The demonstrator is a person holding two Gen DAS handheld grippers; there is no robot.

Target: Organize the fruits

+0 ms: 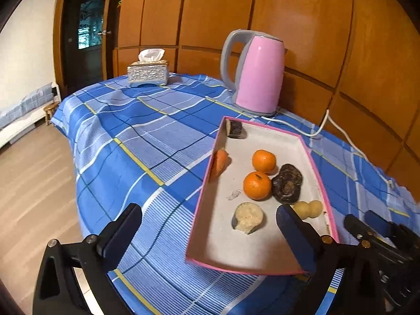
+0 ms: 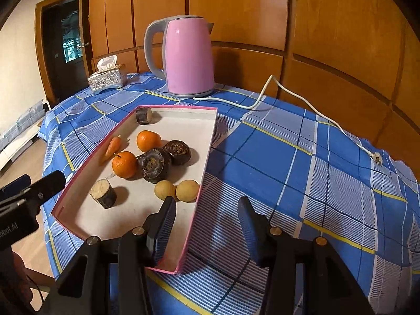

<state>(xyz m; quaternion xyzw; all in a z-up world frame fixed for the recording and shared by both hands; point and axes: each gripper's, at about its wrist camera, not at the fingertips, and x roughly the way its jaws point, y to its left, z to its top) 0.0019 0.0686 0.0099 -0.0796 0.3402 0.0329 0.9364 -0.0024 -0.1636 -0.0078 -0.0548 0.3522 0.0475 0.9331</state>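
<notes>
Fruits [image 2: 124,164] loose in pink-rimmed tray [image 2: 183,109]

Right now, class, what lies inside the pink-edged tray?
Inside the tray: two oranges, a carrot, two yellow fruits, two dark pieces, two cut stubs. The near corner is hidden behind a finger.

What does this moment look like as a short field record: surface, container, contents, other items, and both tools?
surface: blue plaid tablecloth
container: shallow white cardboard tray with pink rim
contents: two round orange tangerines, small orange carrot, two pale yellow round fruits, two dark brown round fruits, two cut dark-skinned stem pieces
other items: pink electric kettle with unplugged white cord, silver tissue box
left tool: open, empty
right tool: open, empty, straddling the tray's near right rim
</notes>
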